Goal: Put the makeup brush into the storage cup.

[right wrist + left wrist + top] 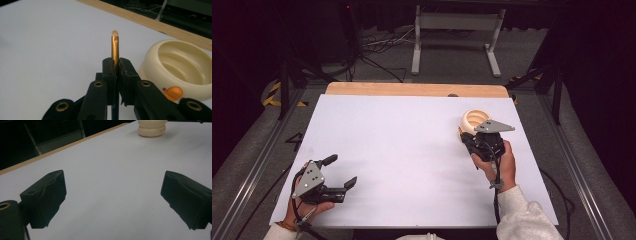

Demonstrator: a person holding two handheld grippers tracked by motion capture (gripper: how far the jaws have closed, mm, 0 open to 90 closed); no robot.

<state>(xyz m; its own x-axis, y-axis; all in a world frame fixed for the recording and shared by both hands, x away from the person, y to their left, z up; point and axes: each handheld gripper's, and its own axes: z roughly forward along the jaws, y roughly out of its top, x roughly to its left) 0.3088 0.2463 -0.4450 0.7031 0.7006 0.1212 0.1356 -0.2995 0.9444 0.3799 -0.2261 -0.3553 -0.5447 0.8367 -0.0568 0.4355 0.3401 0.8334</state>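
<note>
Gripped in the right claw (117, 72): one slender brush (115, 46), its gold ferrule rising from between the two black jaws and ending in a small cream tip. Long axis in line with the jaws, running straight up the right gripper view, tip pointing away from the hand and out over the white table (50, 45). Jaws pressed flat on the ferrule from both sides, no gap visible. Below the jaws a dark handle, mostly hidden (too little exposed to judge its length).

Just beside the brush, on its right in that view, sat one cream ribbed bowl (180, 72), round and open upward, with an orange knob low on its near side. Not touching the brush, as far as could be told. Seen from above, the bowl (475, 121) stood at the far right of the table (402, 145), with the right claw (467, 141) directly in front of it and partly covering its near edge; brush itself too small to make out there.

Left claw (340, 171) held low at the near left corner, well apart from bowl and brush, resting in the hand close to the table surface. Jaws spread wide in the left gripper view, nothing between them but bare white table (112, 182); the bowl (151, 128) far off at the top edge.

Counted: one brush, one bowl, two claws, one table with a wooden strip along its far edge.
</note>
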